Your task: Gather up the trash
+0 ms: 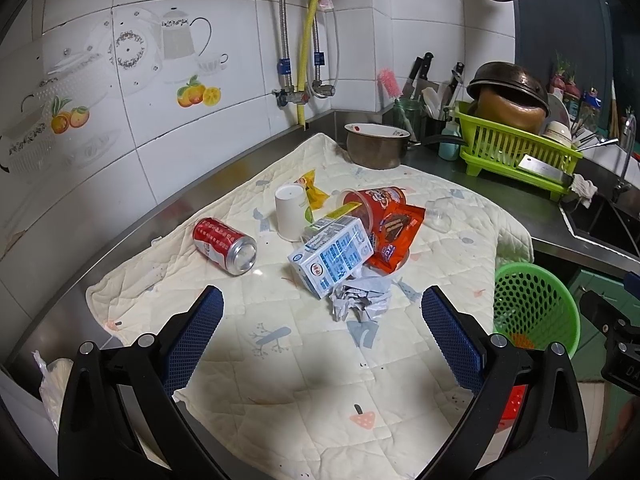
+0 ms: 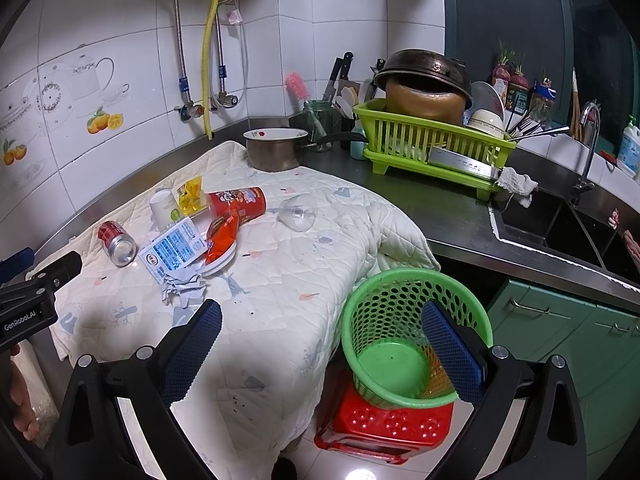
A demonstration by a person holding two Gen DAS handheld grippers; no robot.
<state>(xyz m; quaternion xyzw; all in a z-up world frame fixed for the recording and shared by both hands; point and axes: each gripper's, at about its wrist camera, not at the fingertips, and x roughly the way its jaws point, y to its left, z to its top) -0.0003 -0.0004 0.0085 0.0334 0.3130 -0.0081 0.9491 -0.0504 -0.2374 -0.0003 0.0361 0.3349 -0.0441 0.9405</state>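
My left tool (image 1: pixel 322 312) hung wide open over the quilted cloth (image 1: pixel 248 360) on the table, with nothing between its blue pads (image 1: pixel 192 340). Just past its tips lay a crumpled paper wad (image 1: pixel 360 296), touching a milk carton (image 1: pixel 332 254) that lay tilted on its side. An orange snack wrapper (image 1: pixel 396 236) leaned against the carton, over a red tub (image 1: pixel 374 202) lying on its side. A white cup (image 1: pixel 290 211) stood upside down beside a yellow sachet (image 1: pixel 314 190), and a red can (image 1: pixel 226 245) lay apart to the left.

My right tool (image 2: pixel 322 316) was equally wide open and empty, held above the cloth's hanging edge. Its right pad overlapped the green basket (image 2: pixel 384 292), which sat tilted on a red stool (image 2: pixel 384 424) on the floor, just beside the table. A clear plastic cup (image 2: pixel 298 212) lay on the cloth, well apart from the heap.
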